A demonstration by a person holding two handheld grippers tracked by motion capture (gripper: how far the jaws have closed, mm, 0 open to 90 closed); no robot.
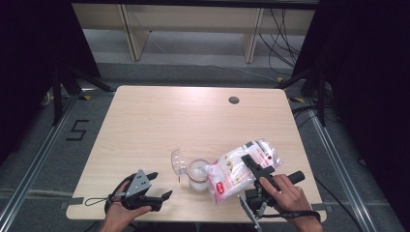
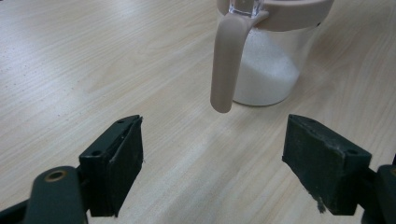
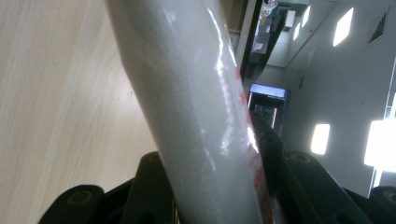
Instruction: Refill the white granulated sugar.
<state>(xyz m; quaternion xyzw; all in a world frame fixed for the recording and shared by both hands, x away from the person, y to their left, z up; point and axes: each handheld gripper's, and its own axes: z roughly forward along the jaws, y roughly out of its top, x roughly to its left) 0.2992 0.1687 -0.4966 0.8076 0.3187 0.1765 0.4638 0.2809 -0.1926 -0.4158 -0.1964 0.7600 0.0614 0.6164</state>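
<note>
the pour looks well under way: the right hand-held gripper (image 1: 252, 166) clamps a clear bag (image 1: 239, 169) of white grains, tipped with its mouth at the jar (image 1: 197, 175) near the counter's (image 1: 159, 121) front edge. the jar, lid (image 1: 178, 162) flipped open, looks roughly half full, the bag still bulging. the left hand-held gripper (image 1: 159, 186) waits wide and empty beside it.

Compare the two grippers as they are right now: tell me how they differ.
The left gripper stands open with nothing between its jaws, while the right gripper is shut on the plastic bag of white grains. The left gripper sits low by the table's near edge, short of the jar; the right gripper holds its bag tilted with the mouth at the jar. Both have black jaws, and each is held in one hand.
</note>
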